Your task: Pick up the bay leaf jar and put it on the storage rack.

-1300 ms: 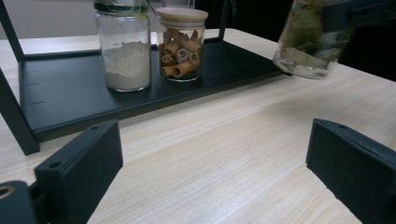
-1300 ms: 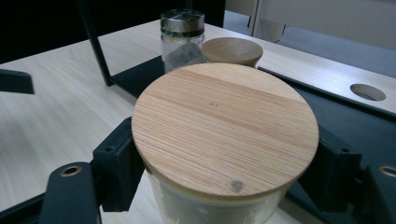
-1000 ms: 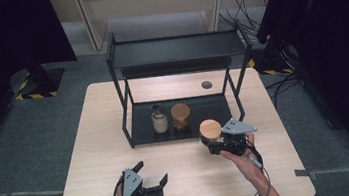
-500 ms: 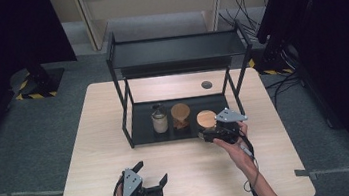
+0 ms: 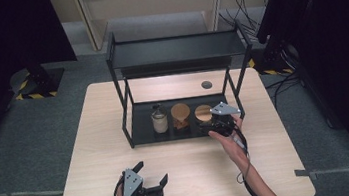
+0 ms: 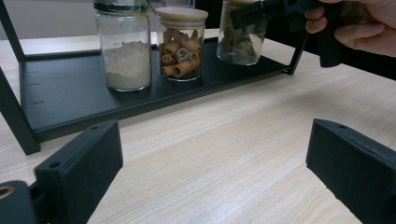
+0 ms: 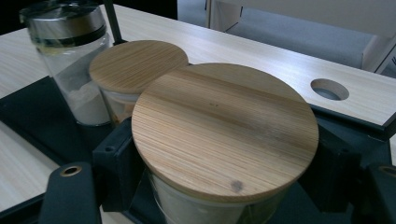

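Nearest you, your left gripper (image 5: 151, 182) rests low over the front edge of the light wooden table (image 5: 281, 165), its jaws spread wide with nothing between them; in the left gripper view the 2 black pads (image 6: 81, 165) frame bare wood grain. Further in, your right hand (image 5: 231, 144) reaches forward and your right gripper (image 5: 214, 123) is clamped on a glass jar with a bamboo lid (image 7: 224, 128), its jaws pressing the glass on both sides just under the lid. That jar (image 5: 203, 113) sits at the right end of the bottom tray of the black metal rack (image 5: 138, 127); the left gripper view shows dried leaves inside it (image 6: 236, 42), and its base appears to be on the tray or just above it, which I cannot tell for sure. Just beside it, in the middle of the tray, stands a second bamboo-lidded jar of cinnamon sticks (image 6: 181, 44), its lid close to the held jar's lid in the right gripper view. At the left of the row stands a metal-capped glass jar of white powder (image 6: 123, 46), upright like the other 2. Beyond the tray, the rack's top shelf (image 5: 176, 50) spans above the jars, and a round cable hole (image 5: 206, 84) shows in the table behind the rack.
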Action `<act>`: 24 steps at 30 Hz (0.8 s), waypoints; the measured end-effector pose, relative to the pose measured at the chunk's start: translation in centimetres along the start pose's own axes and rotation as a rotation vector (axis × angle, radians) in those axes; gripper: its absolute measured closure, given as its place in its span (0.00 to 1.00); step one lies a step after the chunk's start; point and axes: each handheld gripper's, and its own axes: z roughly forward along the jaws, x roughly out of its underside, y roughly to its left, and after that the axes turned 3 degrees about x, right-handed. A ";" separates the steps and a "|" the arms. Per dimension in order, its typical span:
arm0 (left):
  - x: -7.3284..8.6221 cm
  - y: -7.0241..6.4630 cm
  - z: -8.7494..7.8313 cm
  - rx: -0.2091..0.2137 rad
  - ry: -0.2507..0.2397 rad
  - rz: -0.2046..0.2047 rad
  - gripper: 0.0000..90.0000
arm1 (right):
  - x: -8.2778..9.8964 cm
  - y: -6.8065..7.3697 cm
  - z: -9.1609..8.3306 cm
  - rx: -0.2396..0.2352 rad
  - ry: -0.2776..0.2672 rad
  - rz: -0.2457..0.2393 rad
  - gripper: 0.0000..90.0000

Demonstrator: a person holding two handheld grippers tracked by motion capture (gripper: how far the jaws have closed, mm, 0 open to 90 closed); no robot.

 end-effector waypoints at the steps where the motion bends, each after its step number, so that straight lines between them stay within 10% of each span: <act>1: 0.0 0.0 0.0 0.000 0.000 0.000 0.03 | -0.1 0.0 0.2 0.004 0.002 -0.001 0.29; 24: 0.0 0.0 0.0 0.001 0.000 -0.001 0.03 | -0.1 0.0 3.0 0.046 0.044 0.037 0.29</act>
